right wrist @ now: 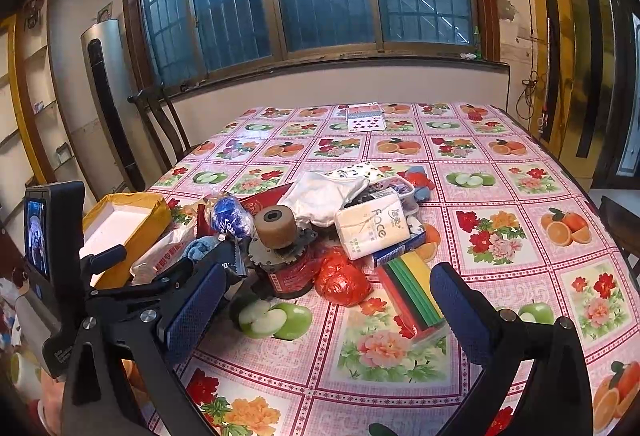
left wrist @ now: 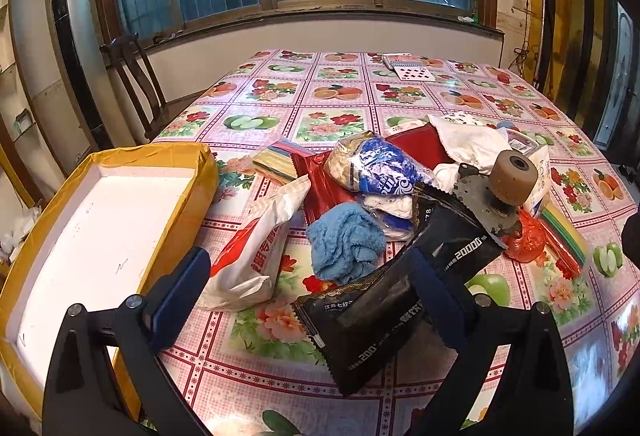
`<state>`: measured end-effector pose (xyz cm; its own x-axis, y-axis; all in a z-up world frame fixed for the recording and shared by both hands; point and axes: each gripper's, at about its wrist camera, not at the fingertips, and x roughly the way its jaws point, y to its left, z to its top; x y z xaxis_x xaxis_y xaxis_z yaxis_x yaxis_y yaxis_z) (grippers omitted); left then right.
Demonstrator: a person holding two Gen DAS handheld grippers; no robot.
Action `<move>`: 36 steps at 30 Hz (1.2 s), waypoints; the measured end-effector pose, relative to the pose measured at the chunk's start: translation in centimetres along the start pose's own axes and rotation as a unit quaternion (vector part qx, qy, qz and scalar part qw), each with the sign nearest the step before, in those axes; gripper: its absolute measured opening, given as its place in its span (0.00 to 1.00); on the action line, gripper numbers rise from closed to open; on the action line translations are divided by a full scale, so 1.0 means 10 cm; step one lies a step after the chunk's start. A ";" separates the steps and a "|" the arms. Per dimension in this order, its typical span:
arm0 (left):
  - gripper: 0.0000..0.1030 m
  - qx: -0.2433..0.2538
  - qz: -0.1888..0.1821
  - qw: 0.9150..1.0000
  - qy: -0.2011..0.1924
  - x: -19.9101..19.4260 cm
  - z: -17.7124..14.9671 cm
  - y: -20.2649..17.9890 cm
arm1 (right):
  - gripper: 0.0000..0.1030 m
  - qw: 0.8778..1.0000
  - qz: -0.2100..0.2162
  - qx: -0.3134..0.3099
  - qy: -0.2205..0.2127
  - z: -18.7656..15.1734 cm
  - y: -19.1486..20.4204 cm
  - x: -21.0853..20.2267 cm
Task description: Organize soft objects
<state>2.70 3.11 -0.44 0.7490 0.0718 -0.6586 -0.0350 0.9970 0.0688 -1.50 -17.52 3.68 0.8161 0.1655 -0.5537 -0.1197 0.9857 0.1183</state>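
Trouble spot is the metal wheel part (left wrist: pixel 496 192) perched on the pile: tug a bag from under it and it could roll off and drag stuff along. Left gripper (left wrist: pixel 308 288) is wide open, holding nothing, with the blue towel (left wrist: pixel 344 244) just ahead between its fingers. Right gripper (right wrist: pixel 324 312) is also open and empty, near the red bag (right wrist: pixel 340 280). Box (left wrist: pixel 192 196) sits left of the pile.
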 end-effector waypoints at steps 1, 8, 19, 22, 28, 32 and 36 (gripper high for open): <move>0.97 0.000 0.001 1.000 0.000 0.00 0.00 0.00 | 1.00 1.000 0.001 0.002 0.000 0.00 -0.01 0.00; 0.97 -0.010 0.008 1.000 0.022 0.03 -0.01 0.14 | 1.00 1.000 0.004 -0.002 0.012 0.01 -0.02 0.04; 0.97 -0.068 -0.097 0.985 0.123 0.12 0.13 0.39 | 1.00 0.995 0.065 0.011 0.080 -0.04 -0.08 0.29; 0.97 -0.041 -0.099 0.987 0.117 0.12 0.15 0.23 | 1.00 0.995 0.057 0.022 0.084 -0.08 -0.15 0.30; 0.97 0.048 -0.124 0.985 0.107 0.14 0.16 -0.14 | 1.00 0.995 0.050 0.042 0.080 -0.07 -0.30 0.26; 0.96 0.095 -0.145 0.978 0.114 0.19 0.10 -0.31 | 1.00 0.994 0.050 0.037 0.087 -0.07 -0.29 0.31; 0.96 0.115 -0.181 0.970 0.112 0.19 0.07 -0.41 | 1.00 0.994 0.050 0.042 0.093 -0.04 -0.33 0.35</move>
<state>4.73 -0.83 -1.46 0.5220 -0.2520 -0.8148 0.3714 0.9272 -0.0489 1.55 -20.19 1.00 0.6835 0.2736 -0.6768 -0.1412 0.9592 0.2451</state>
